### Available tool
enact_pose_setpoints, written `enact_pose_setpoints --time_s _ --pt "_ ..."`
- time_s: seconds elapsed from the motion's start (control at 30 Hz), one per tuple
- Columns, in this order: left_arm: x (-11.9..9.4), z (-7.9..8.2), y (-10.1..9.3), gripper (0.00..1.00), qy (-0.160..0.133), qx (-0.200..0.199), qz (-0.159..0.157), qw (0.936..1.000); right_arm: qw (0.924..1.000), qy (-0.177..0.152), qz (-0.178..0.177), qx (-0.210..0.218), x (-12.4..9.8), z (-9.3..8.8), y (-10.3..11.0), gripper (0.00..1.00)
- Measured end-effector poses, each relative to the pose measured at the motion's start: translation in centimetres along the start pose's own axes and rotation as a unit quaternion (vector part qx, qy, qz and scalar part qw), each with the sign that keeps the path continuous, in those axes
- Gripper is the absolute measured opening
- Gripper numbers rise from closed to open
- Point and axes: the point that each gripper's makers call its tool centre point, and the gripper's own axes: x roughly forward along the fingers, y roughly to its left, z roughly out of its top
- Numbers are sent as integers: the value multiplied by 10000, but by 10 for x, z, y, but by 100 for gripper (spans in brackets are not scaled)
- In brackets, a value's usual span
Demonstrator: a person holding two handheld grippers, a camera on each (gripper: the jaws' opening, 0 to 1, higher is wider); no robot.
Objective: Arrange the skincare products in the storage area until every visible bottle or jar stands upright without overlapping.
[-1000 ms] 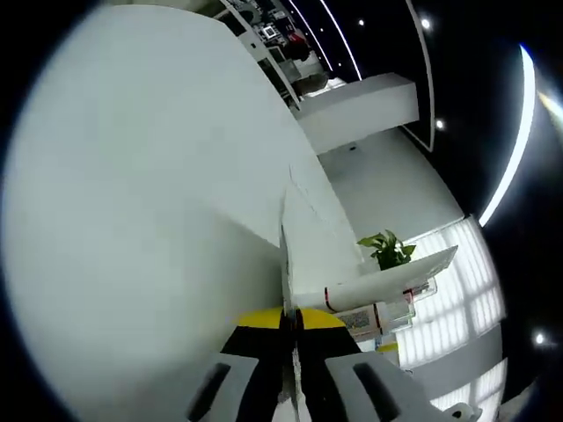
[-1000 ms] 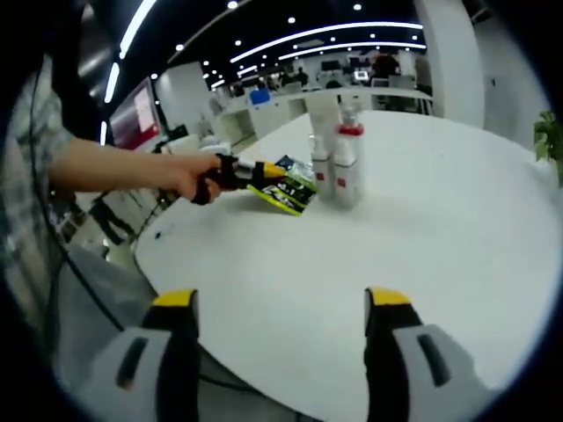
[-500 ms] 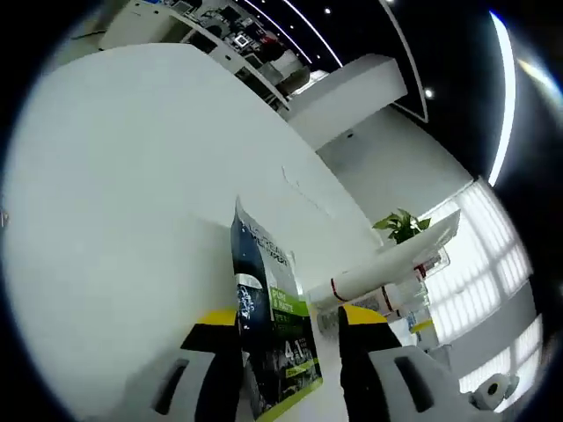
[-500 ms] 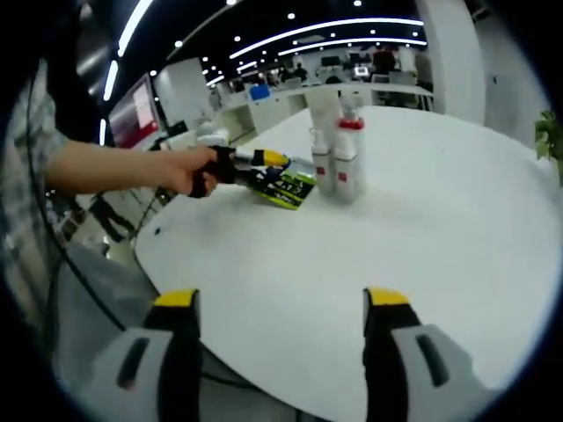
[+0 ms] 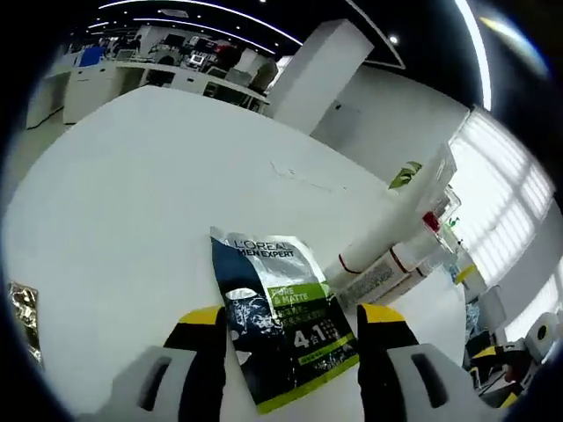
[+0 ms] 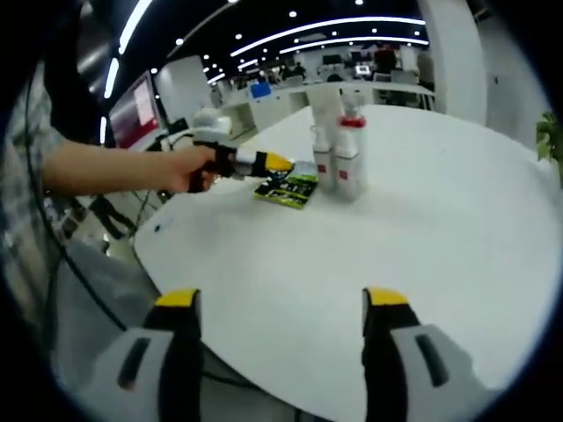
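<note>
Sachet (image 5: 283, 315) now lies flat on the white worktop (image 5: 132, 193), just beside the two upright bottles (image 6: 339, 158). A second ago the left gripper (image 5: 290, 321) pinched it edge-on; its fingers have since spread wide, so it looks released. It is thin glossy foil, dark with a green band. The bottles are smooth white plastic, red-collared. The right gripper (image 6: 274, 303) hangs wide, holding nothing.

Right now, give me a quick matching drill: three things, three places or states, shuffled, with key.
1. sachet
2. bottles
3. right gripper

a. open, hovering over bare table near its edge
b. lying flat between the open jaws of the left gripper
c. standing upright together on the table

Pairs: 1-b, 2-c, 3-a
</note>
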Motion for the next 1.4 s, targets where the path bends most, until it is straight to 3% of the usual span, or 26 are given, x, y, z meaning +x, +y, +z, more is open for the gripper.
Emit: enact_pose_setpoints --time_s 0.17,0.3,0.4,0.6,0.7,0.9,1.17,1.4 --pt "-1 9 -2 62 -125 35 -11 9999 10000 -10 -5 0 0 0 0 72" --pt "-8 18 -3 57 -235 -19 -110 9997 10000 -8 -7 -10 0 0 0 72" --pt "-23 30 -9 55 -454 -87 -215 9987 10000 0 -3 -23 0 0 1 72" --pt "-53 33 -5 56 -566 72 -161 9982 10000 11 19 -54 1 0 2 72" --pt "-76 26 2 57 -626 90 -119 9979 10000 23 20 -69 1 0 2 72" --pt "-130 -5 23 58 -588 -10 56 9983 9999 36 63 -96 2 -1 5 72" --pt "-184 -66 49 58 75 487 393 9980 9998 106 120 -154 3 -2 7 72" --pt "-207 -89 60 60 342 814 517 9948 9996 141 146 -184 3 -3 9 72"
